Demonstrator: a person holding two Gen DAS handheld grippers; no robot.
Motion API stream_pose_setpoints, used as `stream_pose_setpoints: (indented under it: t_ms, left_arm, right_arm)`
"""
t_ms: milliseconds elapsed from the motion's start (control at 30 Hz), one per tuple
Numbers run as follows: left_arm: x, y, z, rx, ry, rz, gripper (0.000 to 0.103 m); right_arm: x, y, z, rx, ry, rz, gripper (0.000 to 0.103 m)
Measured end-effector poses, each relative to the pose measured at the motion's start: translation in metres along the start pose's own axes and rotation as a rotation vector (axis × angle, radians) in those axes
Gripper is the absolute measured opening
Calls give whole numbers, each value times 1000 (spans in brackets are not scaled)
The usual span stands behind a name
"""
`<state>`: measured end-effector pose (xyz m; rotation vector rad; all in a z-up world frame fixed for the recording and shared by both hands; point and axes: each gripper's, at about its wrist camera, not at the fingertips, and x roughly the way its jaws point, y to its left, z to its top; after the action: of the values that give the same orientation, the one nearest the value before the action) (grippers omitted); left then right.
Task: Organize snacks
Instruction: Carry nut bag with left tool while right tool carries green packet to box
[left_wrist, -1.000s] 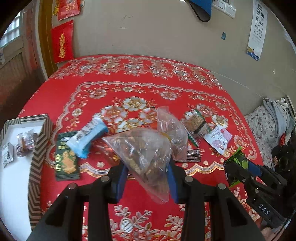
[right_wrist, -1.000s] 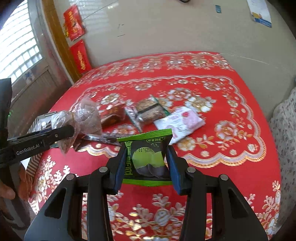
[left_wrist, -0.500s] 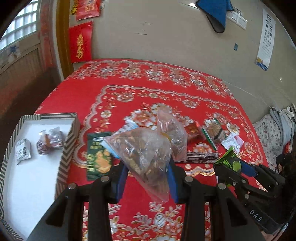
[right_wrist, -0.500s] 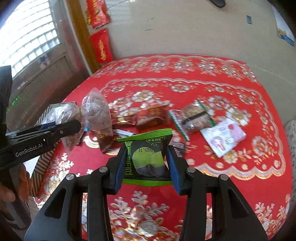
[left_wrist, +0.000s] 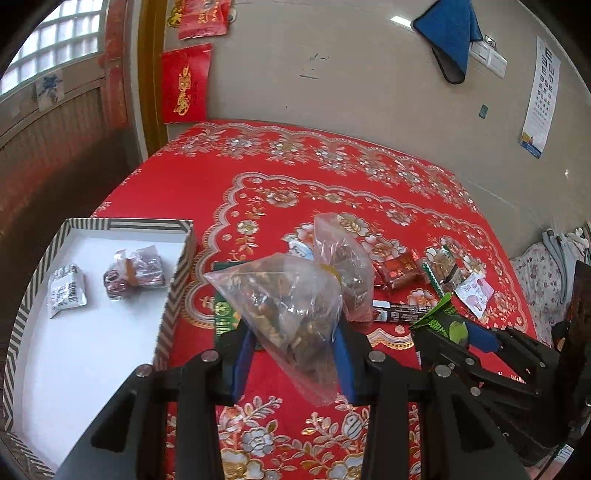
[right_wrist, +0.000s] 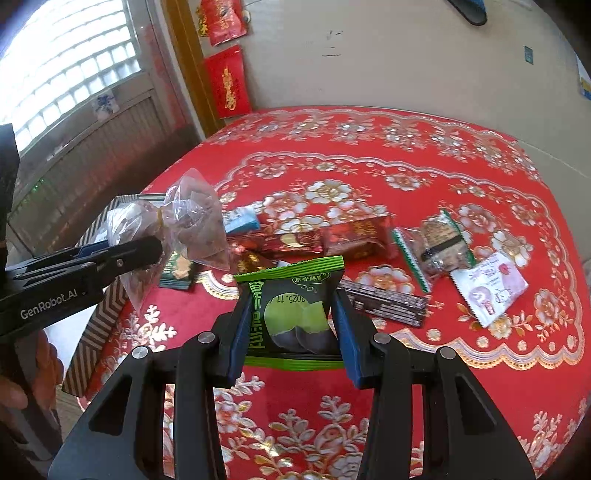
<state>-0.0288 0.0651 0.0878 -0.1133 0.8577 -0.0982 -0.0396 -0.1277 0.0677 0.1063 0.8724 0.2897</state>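
Note:
My left gripper (left_wrist: 293, 332) is shut on a clear plastic bag of brown snacks (left_wrist: 295, 299) and holds it above the red tablecloth, just right of the striped white box (left_wrist: 173, 284). The box holds a white packet (left_wrist: 66, 290) and a small dark wrapped snack (left_wrist: 131, 271). My right gripper (right_wrist: 291, 321) is shut on a green and black snack packet (right_wrist: 295, 314), held above the table's front. The left gripper with its bag (right_wrist: 192, 225) shows at the left of the right wrist view.
Several loose snacks lie mid-table: red packets (right_wrist: 354, 236), a clear green-edged packet (right_wrist: 439, 243), a white and pink packet (right_wrist: 487, 288), a dark bar (right_wrist: 384, 302), a blue packet (right_wrist: 240, 219), a dark green packet (left_wrist: 225, 317). A wall stands behind the table.
Both grippers have moved left with their snacks held. The striped box has come further into the left wrist view, and the loose snacks have shifted right.

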Motion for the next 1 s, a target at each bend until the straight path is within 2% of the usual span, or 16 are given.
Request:
stream_pose_setpoints:
  t_ms: [400, 1000]
  left_arm:
    - [-16, 42, 1, -52, -34, 49, 41]
    - [-33, 133, -6, -182, -58, 163, 41]
  right_arm:
    - [14, 47, 12, -72, 8, 46, 42]
    - [44, 133, 35, -208, 20, 126, 42]
